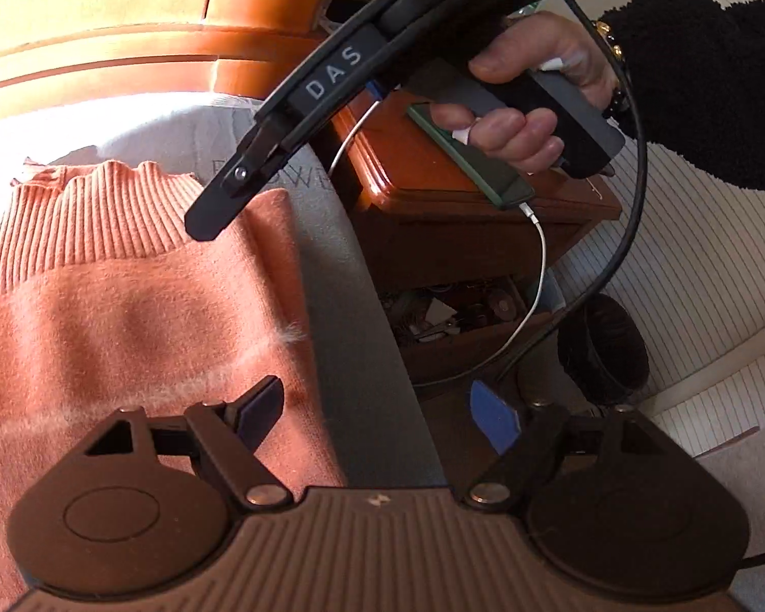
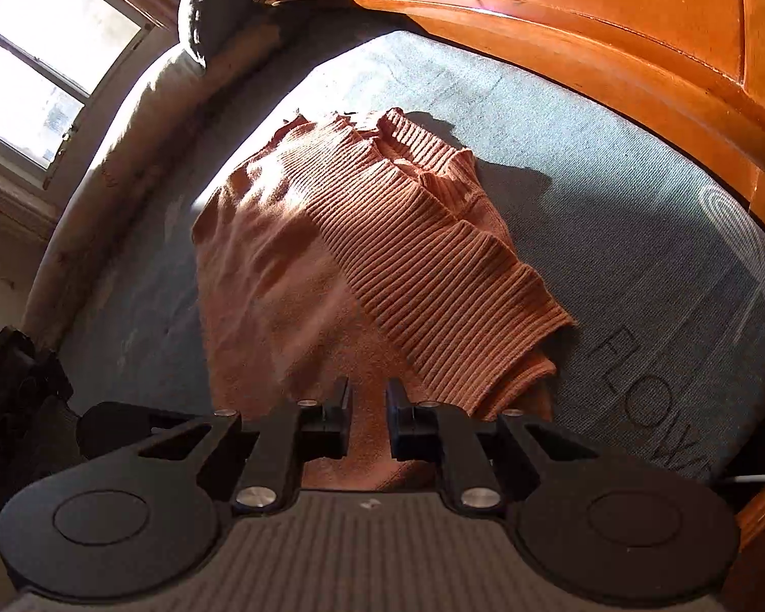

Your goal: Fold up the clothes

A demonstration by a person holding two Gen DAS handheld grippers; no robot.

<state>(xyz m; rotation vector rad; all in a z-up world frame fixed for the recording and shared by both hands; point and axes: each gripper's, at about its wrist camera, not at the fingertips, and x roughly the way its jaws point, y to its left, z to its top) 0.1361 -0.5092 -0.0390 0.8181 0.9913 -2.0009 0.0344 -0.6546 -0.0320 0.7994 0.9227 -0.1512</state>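
Here the orange sweater [image 2: 362, 255] lies part-folded on the grey mattress [image 2: 637, 234], stretching straight ahead of the right gripper [image 2: 368, 410], whose nearly closed jaws grasp nothing. The left gripper [image 1: 382, 408], spread wide and empty, hangs over the sweater's side edge.

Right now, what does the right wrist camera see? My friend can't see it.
An orange sweater lies partly folded on a grey mattress, its ribbed hem on top. The right gripper hovers over its near edge, fingers slightly apart, holding nothing. A wooden headboard stands behind.
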